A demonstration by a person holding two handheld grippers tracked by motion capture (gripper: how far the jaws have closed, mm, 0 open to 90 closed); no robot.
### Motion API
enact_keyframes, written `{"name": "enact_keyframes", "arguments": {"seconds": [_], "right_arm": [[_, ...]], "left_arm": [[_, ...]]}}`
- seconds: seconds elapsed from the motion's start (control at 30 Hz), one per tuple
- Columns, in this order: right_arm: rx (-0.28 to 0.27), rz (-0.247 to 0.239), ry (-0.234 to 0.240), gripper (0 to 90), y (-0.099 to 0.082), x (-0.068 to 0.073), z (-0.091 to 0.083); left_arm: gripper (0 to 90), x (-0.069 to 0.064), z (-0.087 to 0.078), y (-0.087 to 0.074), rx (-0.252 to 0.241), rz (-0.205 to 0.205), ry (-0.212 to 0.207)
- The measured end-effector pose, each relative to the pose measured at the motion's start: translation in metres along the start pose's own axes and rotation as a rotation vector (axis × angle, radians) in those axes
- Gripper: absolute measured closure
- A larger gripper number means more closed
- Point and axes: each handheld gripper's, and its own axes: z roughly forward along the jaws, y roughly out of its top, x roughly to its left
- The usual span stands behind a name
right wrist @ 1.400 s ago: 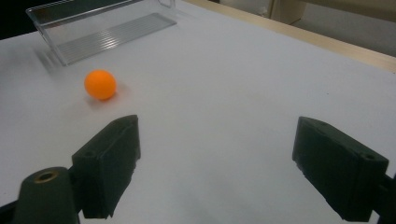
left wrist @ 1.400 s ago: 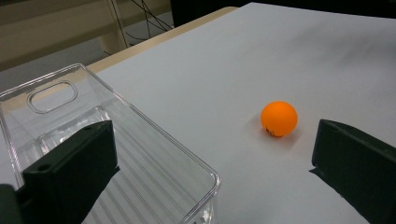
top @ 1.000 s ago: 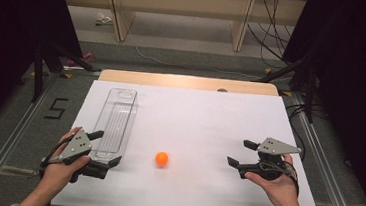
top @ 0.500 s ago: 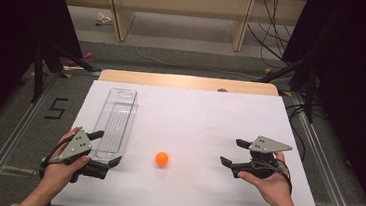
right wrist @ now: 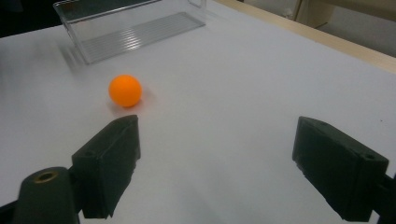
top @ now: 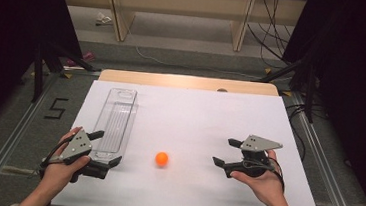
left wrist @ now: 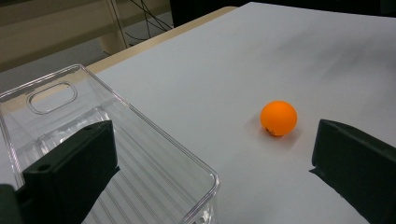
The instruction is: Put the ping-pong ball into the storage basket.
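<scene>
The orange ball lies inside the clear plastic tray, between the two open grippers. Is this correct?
Not quite. The orange ball lies on the white table, beside the clear plastic tray, not inside it, as the high view shows. It is between the open left gripper and right gripper.

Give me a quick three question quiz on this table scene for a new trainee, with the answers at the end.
1. True or false: the orange ball lies inside the clear tray.
2. Which gripper is at the tray's near end: A the left gripper, B the right gripper?
3. Fill in: both grippers' jaws stand ____.

Key: 1 false, it lies on the white table beside the tray. 2 A. 3 open.
</scene>
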Motion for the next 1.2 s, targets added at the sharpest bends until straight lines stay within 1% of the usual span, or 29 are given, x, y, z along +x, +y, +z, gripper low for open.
{"name": "enact_keyframes", "arguments": {"seconds": [0.23,1.2], "right_arm": [[0.006,-0.007,0.016,16.1,0.002,0.002,0.005],[0.023,-0.028,0.051,16.1,0.009,0.009,0.023]], "left_arm": [[0.0,0.0,0.0,0.0,0.0,0.0,0.0],[0.0,0.001,0.0,0.0,-0.005,-0.007,0.006]]}}
